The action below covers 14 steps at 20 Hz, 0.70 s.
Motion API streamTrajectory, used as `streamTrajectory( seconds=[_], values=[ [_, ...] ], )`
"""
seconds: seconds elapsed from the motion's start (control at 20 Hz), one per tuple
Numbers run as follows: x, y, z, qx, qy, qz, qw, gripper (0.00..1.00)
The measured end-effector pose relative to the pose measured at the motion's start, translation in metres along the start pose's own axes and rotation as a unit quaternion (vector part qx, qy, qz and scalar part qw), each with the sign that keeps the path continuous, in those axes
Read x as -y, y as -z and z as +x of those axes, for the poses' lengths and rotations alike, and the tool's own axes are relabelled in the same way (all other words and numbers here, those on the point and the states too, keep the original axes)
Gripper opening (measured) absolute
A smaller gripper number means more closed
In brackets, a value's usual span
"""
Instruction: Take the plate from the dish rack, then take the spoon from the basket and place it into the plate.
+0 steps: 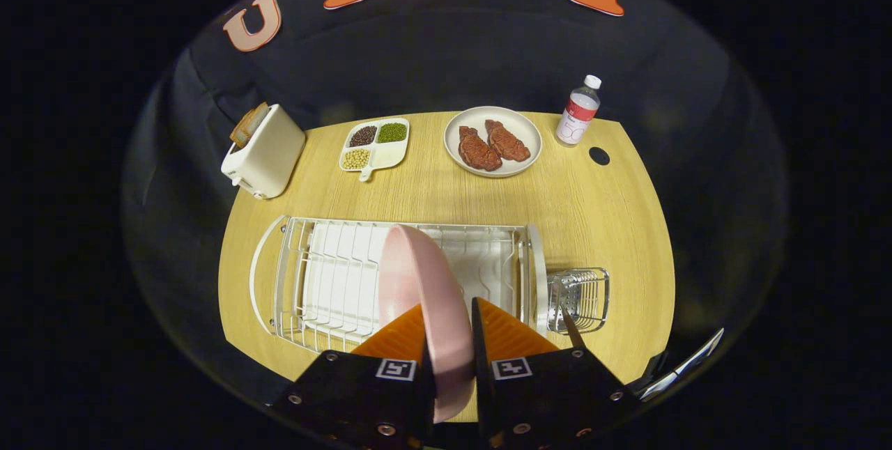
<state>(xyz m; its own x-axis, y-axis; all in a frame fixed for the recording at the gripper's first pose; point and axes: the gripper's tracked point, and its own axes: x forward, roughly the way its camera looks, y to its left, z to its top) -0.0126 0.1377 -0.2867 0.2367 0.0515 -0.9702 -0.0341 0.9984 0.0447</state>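
In the gripper view, the tongs pinch the pink plate on edge, one finger pressed to each face, the plate standing upright between them over the white wire dish rack. The rack sits along the desk's near edge. Just beside the rack's right end is the small wire basket, with the spoon leaning in it, handle toward the tongs. Along the far edge of the desk stand a white toaster with toast at the left corner, a divided dish of beans, a white plate with two steaks, and a water bottle.
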Motion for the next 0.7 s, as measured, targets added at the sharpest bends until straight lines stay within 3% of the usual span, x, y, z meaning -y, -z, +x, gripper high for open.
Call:
streamTrajectory(
  seconds=[0.35, 0.7],
  values=[
    [0.006, 0.02, -0.031, 0.032, -0.036, 0.001, 0.999, 0.24],
    [0.009, 0.08, -0.03, 0.007, -0.079, 0.023, 0.997, 0.24]
  ],
)
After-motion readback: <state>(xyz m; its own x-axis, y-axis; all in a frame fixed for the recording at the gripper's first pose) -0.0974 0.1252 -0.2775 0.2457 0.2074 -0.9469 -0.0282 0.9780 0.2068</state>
